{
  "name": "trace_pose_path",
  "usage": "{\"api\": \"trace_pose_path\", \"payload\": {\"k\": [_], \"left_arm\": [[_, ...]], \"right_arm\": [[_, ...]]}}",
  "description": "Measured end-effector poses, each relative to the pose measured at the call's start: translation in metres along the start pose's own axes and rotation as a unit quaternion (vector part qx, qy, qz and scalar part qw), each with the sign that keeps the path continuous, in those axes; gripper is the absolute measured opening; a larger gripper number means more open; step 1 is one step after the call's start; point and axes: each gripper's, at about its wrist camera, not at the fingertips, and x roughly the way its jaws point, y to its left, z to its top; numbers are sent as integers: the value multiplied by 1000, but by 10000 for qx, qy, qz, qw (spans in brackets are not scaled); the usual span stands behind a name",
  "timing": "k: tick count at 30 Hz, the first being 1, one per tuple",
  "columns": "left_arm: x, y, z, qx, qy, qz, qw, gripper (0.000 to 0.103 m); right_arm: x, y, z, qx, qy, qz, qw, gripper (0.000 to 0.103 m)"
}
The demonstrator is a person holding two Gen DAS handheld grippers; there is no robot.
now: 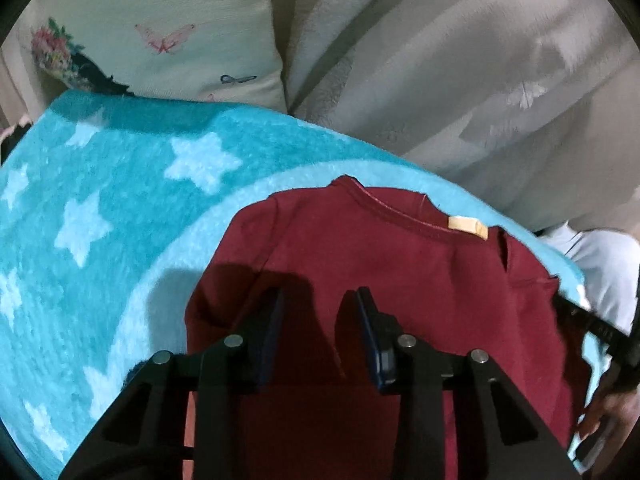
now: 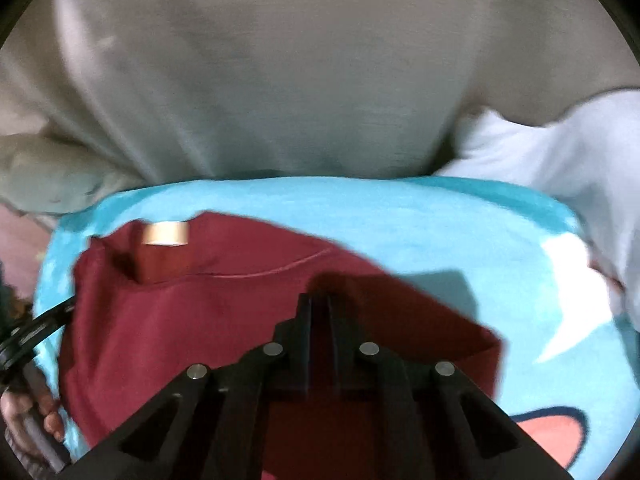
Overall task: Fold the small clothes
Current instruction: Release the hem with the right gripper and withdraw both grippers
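Observation:
A small dark red shirt (image 1: pixel 360 248) with a cream neck label (image 1: pixel 466 226) lies on a turquoise blanket with pale stars (image 1: pixel 120 200). My left gripper (image 1: pixel 318 300) is open just above the shirt's middle, holding nothing. In the right wrist view the same shirt (image 2: pixel 180 312) and its label (image 2: pixel 166 234) lie on the blanket (image 2: pixel 400 216). My right gripper (image 2: pixel 319 300) has its jaws close together over a folded part of the shirt; the view is blurred and I cannot tell if cloth is pinched between them.
Cream sofa cushions (image 1: pixel 460 80) stand behind the blanket, one printed with butterflies (image 1: pixel 160 40). A pale blue-white garment (image 2: pixel 560 152) lies at the right edge of the blanket. The other handle and a hand (image 2: pixel 28 412) show at the left in the right wrist view.

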Motion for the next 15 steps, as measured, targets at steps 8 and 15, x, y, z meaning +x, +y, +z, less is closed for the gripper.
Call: {"api": "trace_pose_path", "payload": {"k": [8,15], "left_arm": [[0,-6,-11,412,-247,302,9984,33],[-14,12,-13,44,-284,-175,9994,33]], "right_arm": [[-6,-4,-1,-346,-193,-1451,9886,3],[-60,-36,-25,555,-783,-835,9919,4]]}}
